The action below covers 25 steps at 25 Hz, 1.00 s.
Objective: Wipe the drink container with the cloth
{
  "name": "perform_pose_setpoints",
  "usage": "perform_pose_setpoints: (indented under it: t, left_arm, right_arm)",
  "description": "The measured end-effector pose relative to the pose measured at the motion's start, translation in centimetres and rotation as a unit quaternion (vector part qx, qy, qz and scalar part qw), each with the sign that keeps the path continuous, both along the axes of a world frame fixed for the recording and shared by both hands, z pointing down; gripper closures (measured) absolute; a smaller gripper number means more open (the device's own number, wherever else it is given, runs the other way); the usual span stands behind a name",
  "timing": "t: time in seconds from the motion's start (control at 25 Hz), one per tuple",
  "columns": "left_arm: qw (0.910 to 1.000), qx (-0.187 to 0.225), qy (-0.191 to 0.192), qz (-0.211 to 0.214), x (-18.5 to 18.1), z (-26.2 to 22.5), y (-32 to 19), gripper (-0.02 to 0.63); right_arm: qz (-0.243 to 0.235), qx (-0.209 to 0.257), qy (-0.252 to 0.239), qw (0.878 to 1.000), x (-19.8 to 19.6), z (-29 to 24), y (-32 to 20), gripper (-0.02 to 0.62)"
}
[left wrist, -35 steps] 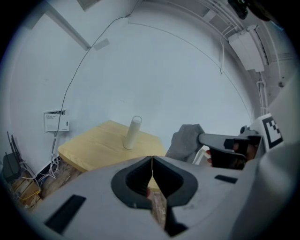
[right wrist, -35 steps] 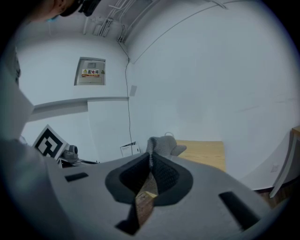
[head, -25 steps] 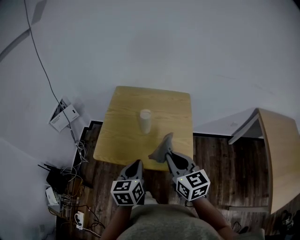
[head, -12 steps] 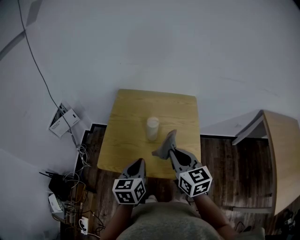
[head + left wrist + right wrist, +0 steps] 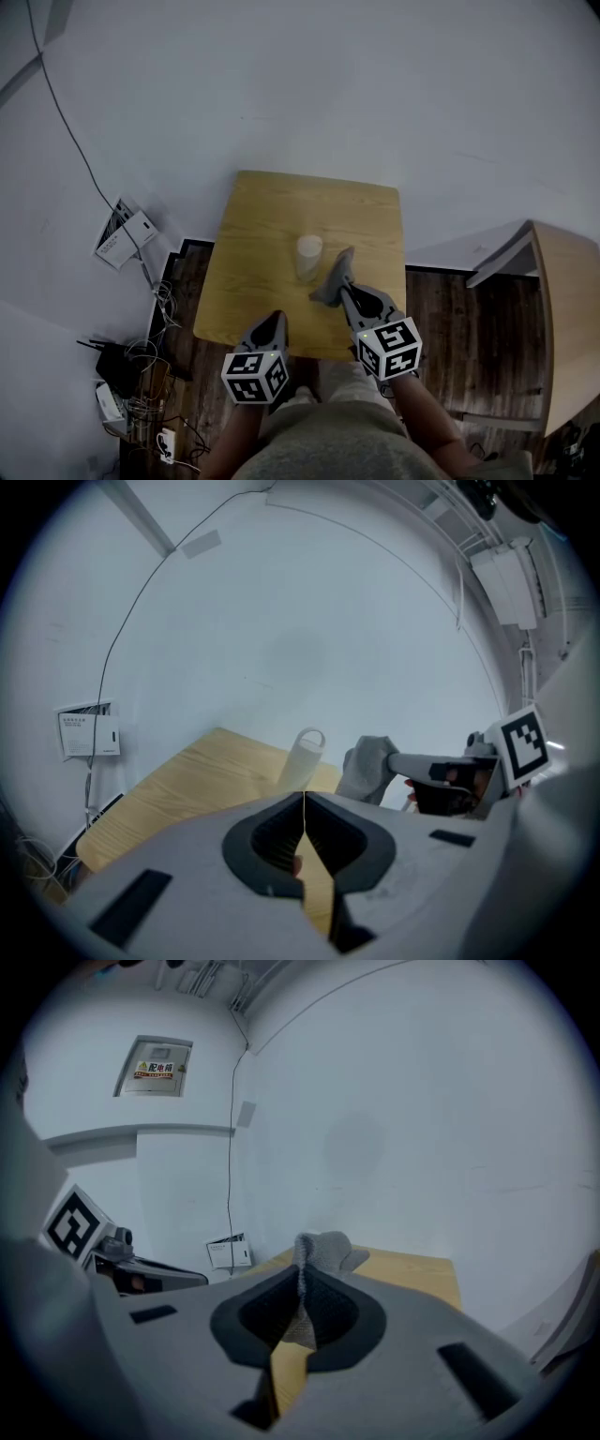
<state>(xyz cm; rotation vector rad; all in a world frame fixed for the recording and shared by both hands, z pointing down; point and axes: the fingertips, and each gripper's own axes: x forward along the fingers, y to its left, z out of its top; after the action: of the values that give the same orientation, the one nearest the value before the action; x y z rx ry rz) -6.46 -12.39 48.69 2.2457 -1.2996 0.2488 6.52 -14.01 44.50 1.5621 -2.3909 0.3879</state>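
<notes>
A pale, tall drink container [image 5: 308, 256] stands upright near the middle of the small wooden table [image 5: 253, 234]; it also shows in the left gripper view [image 5: 300, 759]. My right gripper [image 5: 343, 287] is shut on a grey cloth [image 5: 334, 277], held just right of the container, and the cloth [image 5: 322, 1249] sticks up from its jaws. The left gripper [image 5: 273, 324] hovers at the table's near edge, shut with nothing in it. From the left gripper view the cloth [image 5: 368, 766] hangs right of the container.
A white wall rises behind the table. Dark wood floor lies around it. Cables and a power strip [image 5: 127, 375] clutter the floor at left, beside a white box [image 5: 120, 240] by the wall. A wooden cabinet [image 5: 567, 319] stands at right.
The right gripper has carried the cloth forward, closer to the container's right side. The left gripper stays at the table's near edge. My view has shifted slightly forward.
</notes>
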Motion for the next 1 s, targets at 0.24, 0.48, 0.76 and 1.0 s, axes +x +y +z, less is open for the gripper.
perform_pose_setpoints:
  t: [0.24, 0.48, 0.76, 1.0]
  left_arm:
    - [0.9995, -0.006, -0.007, -0.029, 0.5, 0.9, -2.2, 0.603]
    - [0.9987, -0.011, -0.003, -0.05, 0.8, 1.1, -3.8, 0.603]
    - [0.9981, -0.02, -0.006, -0.058, 1.2, 1.9, -5.1, 0.603]
    - [0.9976, -0.029, -0.009, -0.063, 1.4, 2.7, -5.8, 0.603]
  right_arm:
    - [-0.031, -0.013, 0.021, 0.999, 0.9, 1.2, -3.5, 0.586]
    - [-0.054, -0.021, 0.034, 0.998, 1.0, 2.2, -6.5, 0.585]
    - [-0.068, -0.028, 0.045, 0.996, 1.4, 3.2, -9.3, 0.586]
    - [-0.078, -0.027, 0.046, 0.996, 1.1, 3.6, -11.3, 0.586]
